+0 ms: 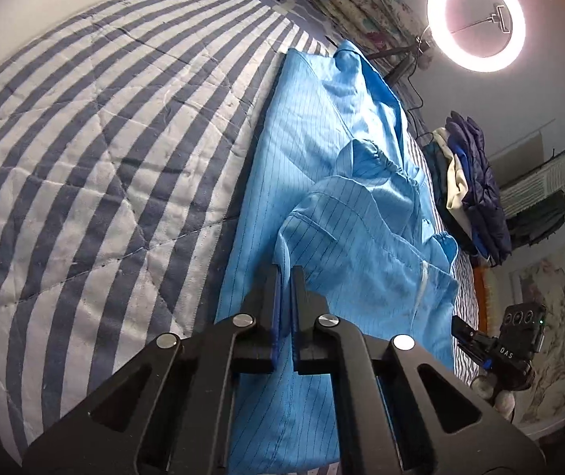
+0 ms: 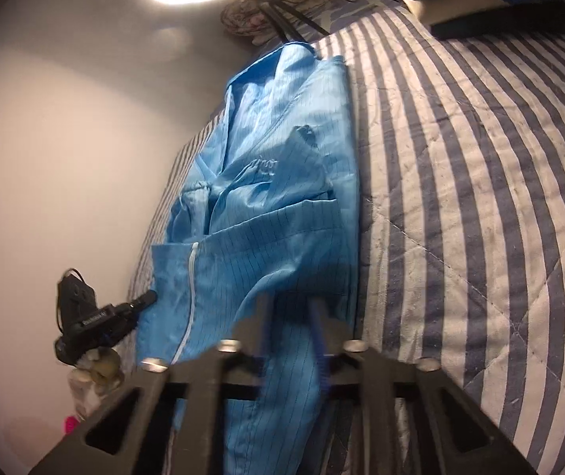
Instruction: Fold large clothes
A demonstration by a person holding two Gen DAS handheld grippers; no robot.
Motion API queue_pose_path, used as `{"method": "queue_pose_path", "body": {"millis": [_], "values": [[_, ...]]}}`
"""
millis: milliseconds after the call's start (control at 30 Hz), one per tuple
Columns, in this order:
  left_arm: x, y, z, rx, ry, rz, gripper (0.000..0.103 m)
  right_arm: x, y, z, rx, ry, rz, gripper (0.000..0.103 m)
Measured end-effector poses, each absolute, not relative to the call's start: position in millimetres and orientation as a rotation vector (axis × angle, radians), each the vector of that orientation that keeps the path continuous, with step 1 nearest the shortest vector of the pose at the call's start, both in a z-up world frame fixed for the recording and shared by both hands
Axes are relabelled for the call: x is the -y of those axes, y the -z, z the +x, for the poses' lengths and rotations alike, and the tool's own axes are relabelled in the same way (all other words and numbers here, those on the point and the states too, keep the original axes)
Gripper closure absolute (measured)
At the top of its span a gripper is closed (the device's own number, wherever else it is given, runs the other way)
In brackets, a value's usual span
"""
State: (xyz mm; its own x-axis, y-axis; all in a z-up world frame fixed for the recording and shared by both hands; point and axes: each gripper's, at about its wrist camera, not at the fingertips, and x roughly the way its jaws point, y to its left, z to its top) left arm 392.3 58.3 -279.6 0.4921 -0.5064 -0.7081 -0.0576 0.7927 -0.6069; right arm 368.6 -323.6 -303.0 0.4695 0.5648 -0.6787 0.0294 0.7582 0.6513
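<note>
**Both grippers clamped on the blue garment**

The blue garment (image 1: 314, 182) lay lengthwise along one edge of the striped quilt (image 1: 84, 150) covering the bed, partly folded, its elastic cuffs bunched on top. The left gripper (image 1: 285, 277) was clenched on a fold of the fabric at the garment's near end. The right gripper (image 2: 288, 304) pinched the same cloth at the near end too. A ring light (image 1: 476, 19) glowed beyond the far corner.
</note>
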Motion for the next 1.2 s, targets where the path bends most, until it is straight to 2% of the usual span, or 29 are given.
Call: {"method": "queue_pose_path", "body": {"millis": [67, 333, 400, 433, 467, 533, 633, 700, 767, 833, 900, 1000, 1033, 1067, 1100, 1200], "values": [[-59.9, 275.3, 387.8, -1.021, 0.281, -0.607, 0.102, 316.4, 297.2, 368.8, -1.032, -0.365, 0.617, 0.102], [-71.6, 279.0, 369.5, -1.028, 0.212, -0.559, 0.103, 289.8, 285.7, 375.8, -1.019, -0.320, 0.468, 0.100], [-70.0, 277.6, 369.2, -1.023, 0.217, -0.544, 0.103, 300.5, 287.6, 375.1, -1.011, -0.261, 0.503, 0.084], [-69.6, 276.9, 370.0, -1.022, 0.218, -0.540, 0.103, 307.8, 288.1, 374.5, -1.006, -0.245, 0.527, 0.060], [-69.4, 276.5, 370.3, -1.019, 0.218, -0.542, 0.103, 318.5, 289.8, 374.2, -0.998, -0.219, 0.568, 0.052], [-69.4, 277.8, 370.9, -1.020, 0.217, -0.551, 0.103, 331.4, 294.9, 375.2, -1.003, -0.199, 0.610, 0.053], [-66.4, 277.6, 373.7, -1.018, 0.219, -0.543, 0.103, 338.4, 305.9, 377.8, -1.025, -0.216, 0.660, 0.066], [-65.5, 275.8, 375.7, -1.014, 0.220, -0.546, 0.103, 333.5, 307.1, 379.5, -1.026, -0.243, 0.651, 0.075], [-67.6, 271.9, 373.1, -1.004, 0.215, -0.557, 0.103, 325.4, 301.5, 377.5, -1.022, -0.274, 0.616, 0.094], [-70.2, 267.1, 371.6, -0.990, 0.210, -0.550, 0.103, 317.3, 292.1, 376.6, -0.998, -0.308, 0.612, 0.098], [-74.1, 269.6, 372.8, -0.992, 0.185, -0.532, 0.103, 310.0, 280.1, 376.0, -0.972, -0.304, 0.546, 0.100], [-75.5, 280.7, 375.7, -1.022, 0.163, -0.539, 0.101, 304.0, 290.8, 380.4, -1.038, -0.217, 0.447, 0.099], [-74.6, 279.8, 375.5, -1.024, 0.165, -0.520, 0.099, 302.8, 293.1, 380.4, -1.047, -0.202, 0.432, 0.095], [-74.3, 277.7, 374.2, -1.025, 0.158, -0.501, 0.097, 301.1, 293.0, 379.4, -1.051, -0.182, 0.415, 0.085], [-74.4, 272.4, 372.3, -1.016, 0.144, -0.476, 0.092, 300.8, 290.7, 377.9, -1.049, -0.170, 0.409, 0.081], [-75.6, 250.4, 358.4, -0.945, 0.103, -0.420, 0.089, 295.4, 265.5, 367.0, -0.997, -0.157, 0.312, 0.078]]}}
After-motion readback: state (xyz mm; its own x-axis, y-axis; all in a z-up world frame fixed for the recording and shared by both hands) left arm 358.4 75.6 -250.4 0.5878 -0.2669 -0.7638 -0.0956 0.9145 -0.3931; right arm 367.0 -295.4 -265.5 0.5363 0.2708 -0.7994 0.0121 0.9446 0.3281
